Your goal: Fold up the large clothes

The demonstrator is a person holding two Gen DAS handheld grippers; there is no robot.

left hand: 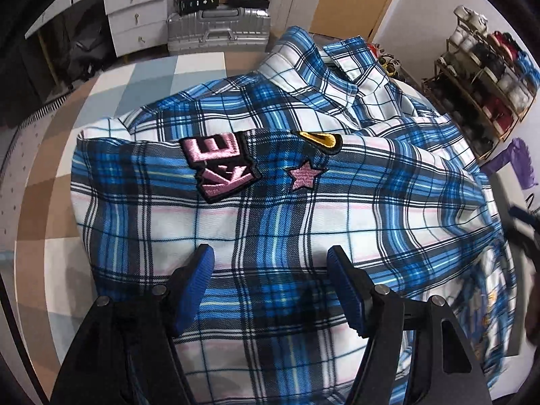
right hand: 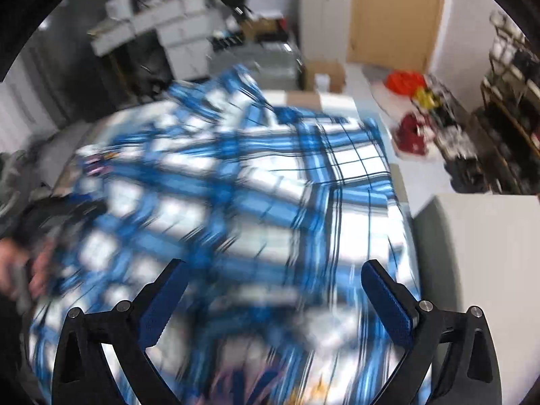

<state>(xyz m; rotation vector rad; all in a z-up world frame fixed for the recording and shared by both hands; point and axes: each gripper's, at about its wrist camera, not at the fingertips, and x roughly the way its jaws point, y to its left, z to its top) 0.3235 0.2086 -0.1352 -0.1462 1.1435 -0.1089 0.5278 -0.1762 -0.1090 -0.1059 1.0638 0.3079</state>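
Note:
A large blue, white and black plaid shirt [left hand: 270,209] lies spread on a checkered surface [left hand: 135,77], its collar [left hand: 337,64] at the far end. A pink letter patch [left hand: 219,168], a pink star [left hand: 305,177] and a yellow patch [left hand: 320,140] face up. My left gripper [left hand: 270,251] hovers over the near part of the shirt, open, with nothing between its blue pads. The right wrist view is heavily blurred: my right gripper [right hand: 274,265] stands wide open above the same shirt [right hand: 253,202], holding nothing. A hand [right hand: 20,266] shows at that view's left edge.
Beyond the far edge stand a silver suitcase [left hand: 219,30] and white drawers [left hand: 135,10]. A shoe rack [left hand: 486,77] lines the right wall. A white block [right hand: 479,253] sits just right of the shirt.

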